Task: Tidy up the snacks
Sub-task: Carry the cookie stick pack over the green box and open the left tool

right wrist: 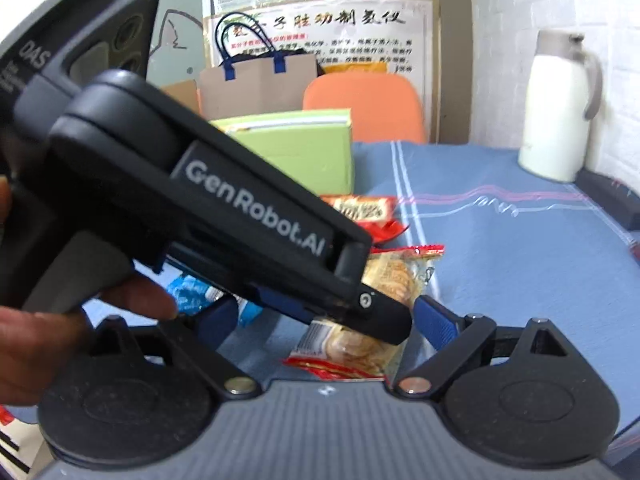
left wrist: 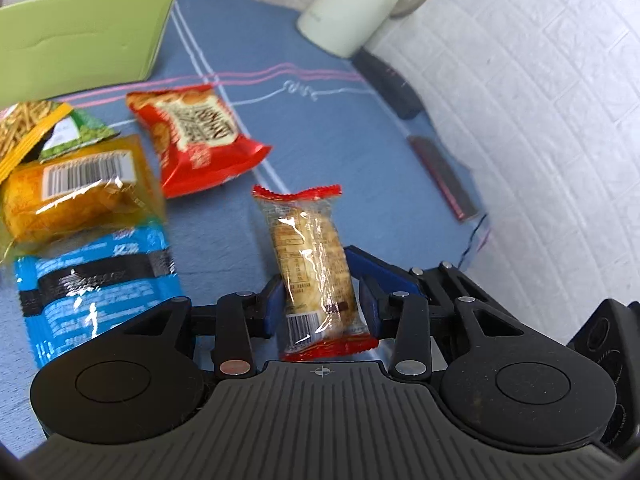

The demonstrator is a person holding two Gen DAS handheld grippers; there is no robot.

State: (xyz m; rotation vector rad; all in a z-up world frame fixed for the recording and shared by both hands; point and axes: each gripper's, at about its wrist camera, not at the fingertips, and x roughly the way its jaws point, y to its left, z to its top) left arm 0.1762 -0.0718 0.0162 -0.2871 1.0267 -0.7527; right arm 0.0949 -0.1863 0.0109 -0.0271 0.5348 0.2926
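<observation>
Nearest my left camera, my left gripper [left wrist: 320, 292] is clenched on a clear biscuit packet with red crimped ends [left wrist: 310, 264], its blue pads pressing the wrapper at both sides near its lower end; the packet stands up the middle of the frame, its upper red edge free above the blue tablecloth [left wrist: 328, 128]. To the left lie a blue snack packet [left wrist: 96, 280], an orange-yellow packet with a barcode [left wrist: 76, 192] overlapping its top, and a green-and-yellow stick-snack packet [left wrist: 40, 128] at the frame's left edge. A red cracker packet [left wrist: 192, 136] sits apart in the upper middle. The light green box [left wrist: 80, 40] fills the upper left, with bare cloth between it and the red packet. The white jug [left wrist: 360, 4] stands at the top, and two dark flat objects [left wrist: 440, 176] line the table's right edge by the white wall; the widest open cloth lies between them and the biscuit. In the right view, my right gripper [right wrist: 328, 320] is released, its blue fingers [right wrist: 436, 324] spread wide either side of the same packet without touching it, while the other tool crosses the left half, a hand [right wrist: 60, 336] on its handle.
</observation>
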